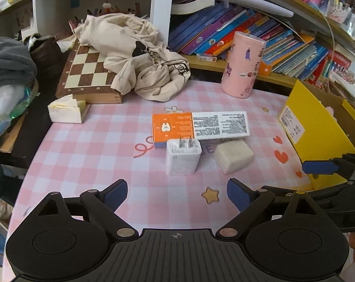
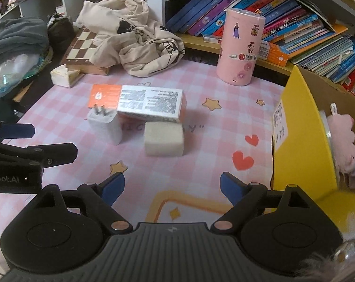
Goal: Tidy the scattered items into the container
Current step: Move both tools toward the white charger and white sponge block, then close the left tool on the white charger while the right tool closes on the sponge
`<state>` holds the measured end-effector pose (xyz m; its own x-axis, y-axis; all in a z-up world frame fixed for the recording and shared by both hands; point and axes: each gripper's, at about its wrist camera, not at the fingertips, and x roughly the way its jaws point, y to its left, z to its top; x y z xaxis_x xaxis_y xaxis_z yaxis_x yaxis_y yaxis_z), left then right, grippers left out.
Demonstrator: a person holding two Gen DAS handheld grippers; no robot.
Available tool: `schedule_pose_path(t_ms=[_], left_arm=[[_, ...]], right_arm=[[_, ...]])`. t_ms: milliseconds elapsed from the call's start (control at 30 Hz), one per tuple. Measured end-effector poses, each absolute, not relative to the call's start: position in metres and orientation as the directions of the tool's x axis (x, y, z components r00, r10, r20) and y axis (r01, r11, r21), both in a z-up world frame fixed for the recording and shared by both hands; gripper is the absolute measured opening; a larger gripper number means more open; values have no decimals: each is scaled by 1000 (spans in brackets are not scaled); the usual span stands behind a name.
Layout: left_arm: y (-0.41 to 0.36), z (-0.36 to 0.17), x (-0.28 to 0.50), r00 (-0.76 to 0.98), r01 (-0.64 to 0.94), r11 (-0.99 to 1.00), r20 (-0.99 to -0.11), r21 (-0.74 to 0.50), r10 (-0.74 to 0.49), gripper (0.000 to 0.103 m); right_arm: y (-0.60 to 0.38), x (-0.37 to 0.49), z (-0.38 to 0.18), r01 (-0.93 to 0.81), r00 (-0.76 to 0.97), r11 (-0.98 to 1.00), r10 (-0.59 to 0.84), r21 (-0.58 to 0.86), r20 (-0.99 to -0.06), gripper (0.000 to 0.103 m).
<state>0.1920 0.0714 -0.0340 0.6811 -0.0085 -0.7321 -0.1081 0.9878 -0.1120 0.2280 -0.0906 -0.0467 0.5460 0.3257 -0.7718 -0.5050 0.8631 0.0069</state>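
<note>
A white plug charger (image 1: 183, 157) (image 2: 105, 125), a cream foam block (image 1: 233, 156) (image 2: 164, 138) and an orange-and-white carton (image 1: 199, 127) (image 2: 139, 102) lie together mid-mat. A yellow cardboard box (image 1: 318, 131) (image 2: 302, 141) stands at the right; a pink plush toy (image 2: 344, 145) lies inside it. My left gripper (image 1: 177, 193) is open and empty, just short of the charger. My right gripper (image 2: 172, 188) is open and empty, near the box and short of the foam block. Each gripper shows at the other view's edge.
A pink stickered cylinder (image 1: 243, 65) (image 2: 239, 47) stands behind the items. A chessboard (image 1: 88, 70) under a beige cloth bag (image 1: 135, 54) and a tissue box (image 1: 67, 110) sit at the back left. Books (image 1: 259, 35) fill the shelf behind.
</note>
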Motion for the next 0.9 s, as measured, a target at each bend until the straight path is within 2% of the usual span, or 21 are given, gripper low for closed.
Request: schedule_pose_path(t_ms=[333,667,733,767,833,900], left_arm=[[78,-51,233,669,-130,984,-743,-121,-3,94],[72,-64,261,666,-127,982,-745,-141,-21,92],[73,-67,264,661,-129,982,-750,-139,-19,85],[73,-69,266,656,-131,982,-755,-138,-19,78],[75,-73,269,646,-133,981,-763,-140,-21,73],[77,-75,271,641,-134,980,-767,-150,-30,62]], right_arm=[[-82,275,-68,-502,524,864,330,27,-785,88],[-65,288,-81,-567,480,822,384,55,-789,88],[-60,291,-84,-571,479,819,388,56,-788,88],[-58,292,-85,-570,479,819,389,57,-787,88],[-55,296,-88,-567,481,822,387,57,-787,87],[-52,299,-91,-567,480,822,383,54,-789,86]])
